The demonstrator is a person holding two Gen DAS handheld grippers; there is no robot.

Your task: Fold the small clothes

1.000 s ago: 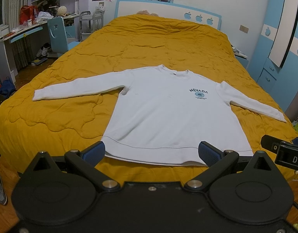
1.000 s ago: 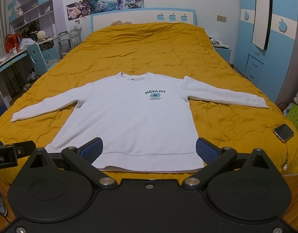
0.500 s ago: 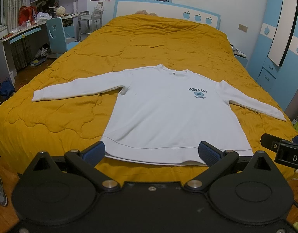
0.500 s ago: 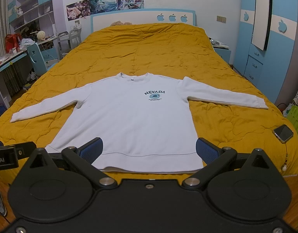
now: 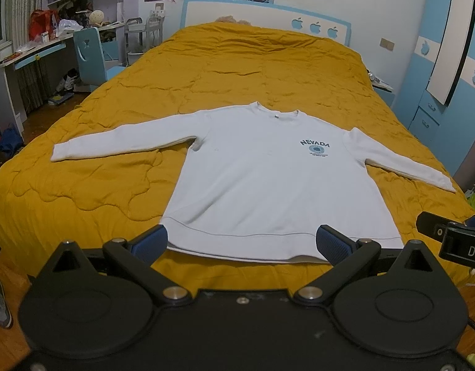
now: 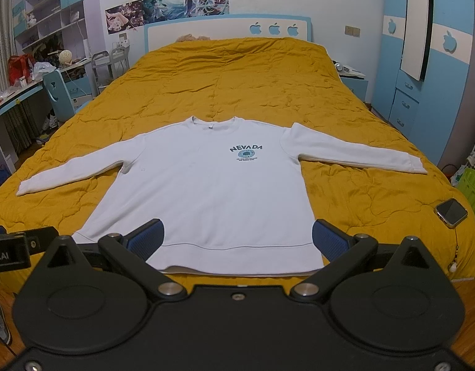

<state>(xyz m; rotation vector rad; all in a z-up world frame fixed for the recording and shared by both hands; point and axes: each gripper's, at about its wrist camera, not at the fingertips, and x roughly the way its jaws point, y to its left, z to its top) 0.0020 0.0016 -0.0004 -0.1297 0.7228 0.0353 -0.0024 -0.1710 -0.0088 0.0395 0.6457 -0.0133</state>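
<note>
A white long-sleeved sweatshirt [image 5: 268,179] [image 6: 212,191] with a blue NEVADA print lies flat, front up, on the orange bed cover, both sleeves spread out sideways and its hem toward me. My left gripper [image 5: 242,244] hovers in front of the hem, open, with nothing between its blue pads. My right gripper [image 6: 237,241] is likewise open and empty just short of the hem. Each gripper's body shows at the edge of the other's view.
The orange quilted bed [image 5: 253,71] [image 6: 237,77] fills the middle. A phone [image 6: 451,212] lies on its near right corner. Blue wardrobe [image 6: 423,71] at right, desk and blue chair [image 5: 89,55] at left, a green basket [image 6: 472,190] and shoes on the floor.
Both views have shifted only very slightly; the sweatshirt and the open grippers look the same as before.
</note>
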